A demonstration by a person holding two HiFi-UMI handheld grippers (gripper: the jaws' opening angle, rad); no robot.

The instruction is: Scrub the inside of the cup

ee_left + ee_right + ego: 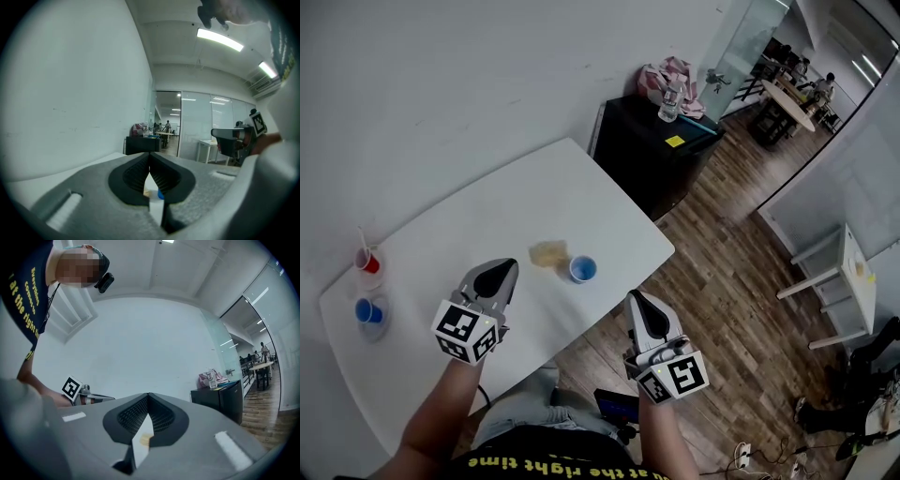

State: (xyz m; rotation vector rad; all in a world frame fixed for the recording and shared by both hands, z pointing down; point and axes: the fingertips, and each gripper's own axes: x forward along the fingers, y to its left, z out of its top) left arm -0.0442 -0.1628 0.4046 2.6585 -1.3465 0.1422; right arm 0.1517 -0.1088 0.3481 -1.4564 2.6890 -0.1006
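A small blue cup (582, 269) stands upright on the white table (609, 202), with a pale yellow sponge (548, 253) lying just to its left. My left gripper (500, 272) hovers over the table left of the sponge, shut and empty. My right gripper (639, 305) is off the table's near edge, right of the cup, also shut and empty. In the left gripper view the jaws (150, 157) meet, and a sliver of the blue cup (160, 193) shows through the gap below them. In the right gripper view the jaws (148, 397) meet too, and the sponge (146, 440) shows low in the gap.
A red cup (367, 261) with a stick in it and another blue cup (366, 311) stand at the table's far left end. A black cabinet (652, 155) with a pink bag and a bottle stands beyond the table. Wooden floor lies to the right.
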